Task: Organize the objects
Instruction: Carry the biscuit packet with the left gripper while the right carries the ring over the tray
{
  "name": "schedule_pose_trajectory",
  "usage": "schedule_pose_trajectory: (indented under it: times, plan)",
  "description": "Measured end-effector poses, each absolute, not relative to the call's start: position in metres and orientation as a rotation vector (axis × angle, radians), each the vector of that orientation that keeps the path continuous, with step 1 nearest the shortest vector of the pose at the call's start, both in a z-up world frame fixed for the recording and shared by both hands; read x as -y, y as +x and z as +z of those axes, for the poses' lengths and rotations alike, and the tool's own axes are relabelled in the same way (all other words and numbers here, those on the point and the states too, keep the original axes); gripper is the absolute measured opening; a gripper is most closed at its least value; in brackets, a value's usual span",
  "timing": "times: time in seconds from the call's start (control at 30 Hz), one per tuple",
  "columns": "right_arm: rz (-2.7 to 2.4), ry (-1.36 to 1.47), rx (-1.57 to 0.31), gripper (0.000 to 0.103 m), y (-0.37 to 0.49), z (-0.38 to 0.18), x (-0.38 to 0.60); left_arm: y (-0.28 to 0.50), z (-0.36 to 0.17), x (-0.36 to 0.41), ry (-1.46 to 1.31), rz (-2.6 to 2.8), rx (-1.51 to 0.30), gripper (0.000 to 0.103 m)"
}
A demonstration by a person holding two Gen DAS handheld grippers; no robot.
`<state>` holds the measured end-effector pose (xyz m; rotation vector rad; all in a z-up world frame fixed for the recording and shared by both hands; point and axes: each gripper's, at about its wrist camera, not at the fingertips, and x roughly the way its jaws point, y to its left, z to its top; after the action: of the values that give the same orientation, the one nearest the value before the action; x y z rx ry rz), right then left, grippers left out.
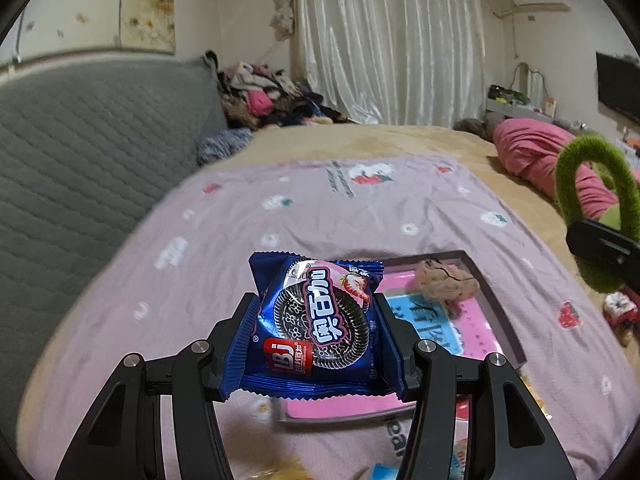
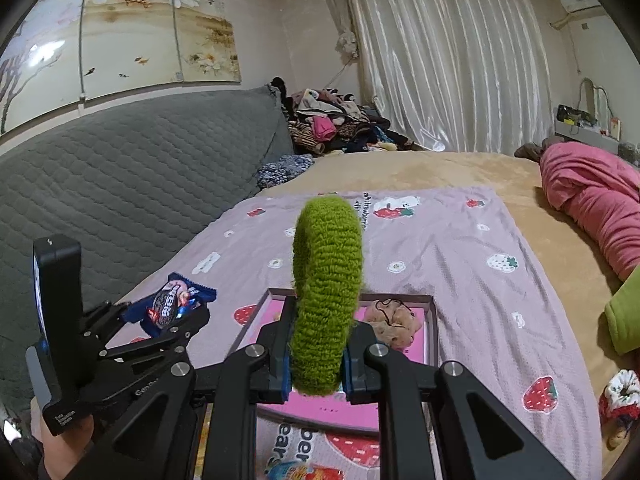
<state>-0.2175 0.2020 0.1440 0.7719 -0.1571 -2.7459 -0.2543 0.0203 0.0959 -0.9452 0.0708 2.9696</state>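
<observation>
Above the tray (image 2: pixel 435 332), which so far holds one brown scrunchie (image 2: pixel 394 322), the left hand-held gripper (image 1: pixel 316 320) pinches a cookie packet (image 1: pixel 316 316) and the right hand-held gripper (image 2: pixel 316 364) a green scrunchie (image 2: pixel 326 292), both awaiting placement.

Pale curtains (image 2: pixel 452 60) behind a bed (image 2: pixel 440 172) — grey quilted headboard (image 2: pixel 120 176).

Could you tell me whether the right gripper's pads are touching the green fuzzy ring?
Touching. The right wrist view shows the right gripper clamped on the green fuzzy ring, both pads pressed against its sides with no gap.
</observation>
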Motion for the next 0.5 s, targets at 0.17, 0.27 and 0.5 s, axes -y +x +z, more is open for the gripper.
schedule_pose_trajectory:
  times: [0.17, 0.27, 0.5]
  plan:
    - [-2.742, 0.812, 0.192, 0.018, -0.239, 0.122, -0.207, -0.279, 0.074, -0.015, -0.991, 2.953, -0.056, 0.057]
    - [-2.718, 0.852, 0.272, 0.018, -0.251, 0.106, -0.212, -0.291, 0.062, -0.013, -1.0, 2.951, -0.062, 0.057]
    - [-2.699, 0.914, 0.302, 0.018, -0.272, 0.061, -0.215, -0.318, 0.032, -0.006, -1.044, 2.926, 0.0, 0.057]
